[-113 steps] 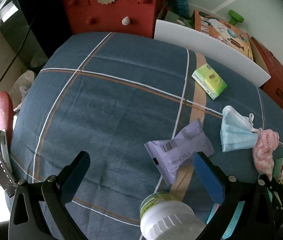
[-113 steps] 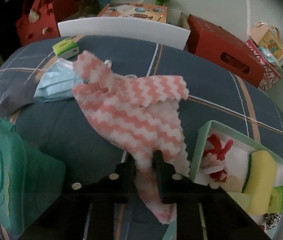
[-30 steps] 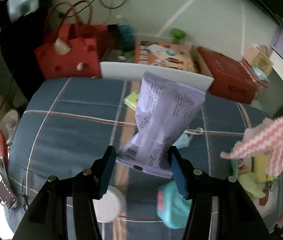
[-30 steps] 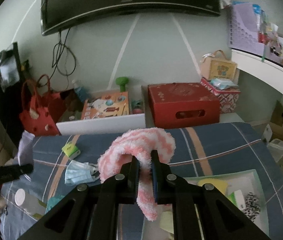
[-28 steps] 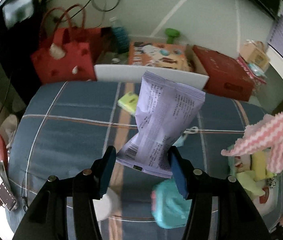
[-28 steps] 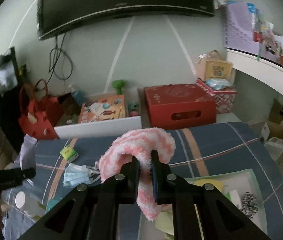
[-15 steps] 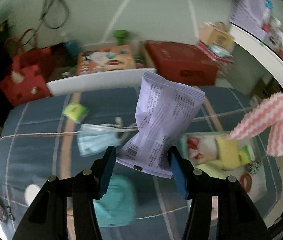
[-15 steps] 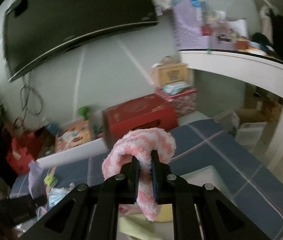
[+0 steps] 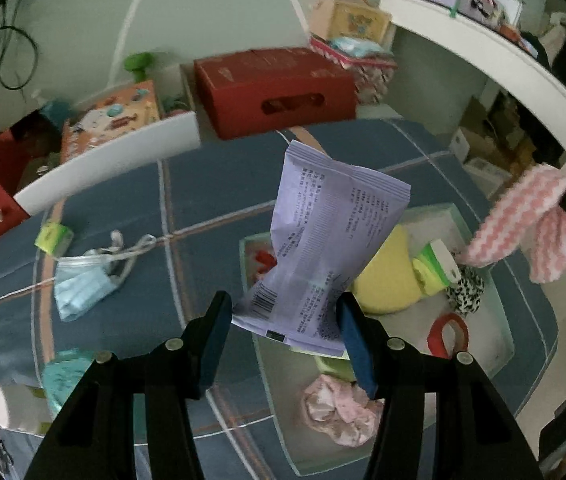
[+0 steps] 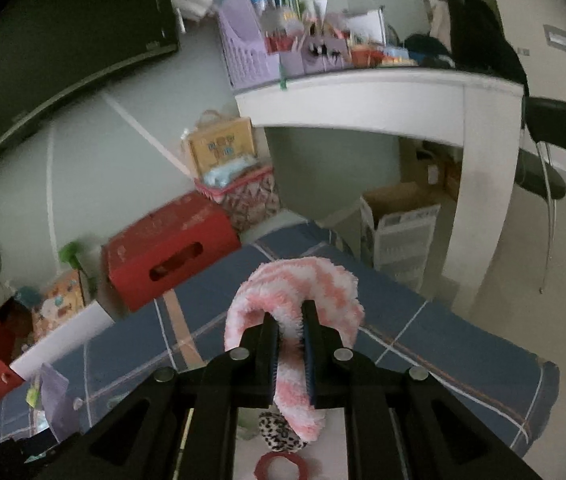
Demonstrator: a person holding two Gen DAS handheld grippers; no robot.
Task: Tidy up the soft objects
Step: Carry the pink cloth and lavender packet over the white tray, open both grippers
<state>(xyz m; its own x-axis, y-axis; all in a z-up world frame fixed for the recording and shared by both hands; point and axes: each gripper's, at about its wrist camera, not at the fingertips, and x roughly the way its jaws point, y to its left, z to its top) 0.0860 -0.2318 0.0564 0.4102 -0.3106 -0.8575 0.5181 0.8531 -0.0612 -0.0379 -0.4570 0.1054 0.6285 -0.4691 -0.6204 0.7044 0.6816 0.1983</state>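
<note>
My left gripper (image 9: 283,320) is shut on a lilac plastic packet (image 9: 323,248), held in the air over the pale green tray (image 9: 503,332) on the blue checked bedspread (image 9: 211,184). My right gripper (image 10: 289,334) is shut on a pink and white zigzag fluffy cloth (image 10: 295,292), which drapes over the jaws; the cloth (image 9: 523,220) also hangs at the right of the left wrist view, above the tray's far side. In the tray lie a yellow sponge (image 9: 387,276), a leopard scrunchie (image 9: 463,288), a red ring (image 9: 447,332) and a pink scrunchie (image 9: 339,412).
On the bedspread to the left lie a blue face mask (image 9: 83,288), a small green tissue pack (image 9: 53,236), a teal pouch (image 9: 63,376) and a white-lidded jar (image 9: 3,404). A red box (image 9: 275,88) and a white desk (image 10: 363,92) stand beyond the bed.
Both grippers have swung to the right across the bed with their loads still held. The tray has come under the packet, and the right view now faces the desk.
</note>
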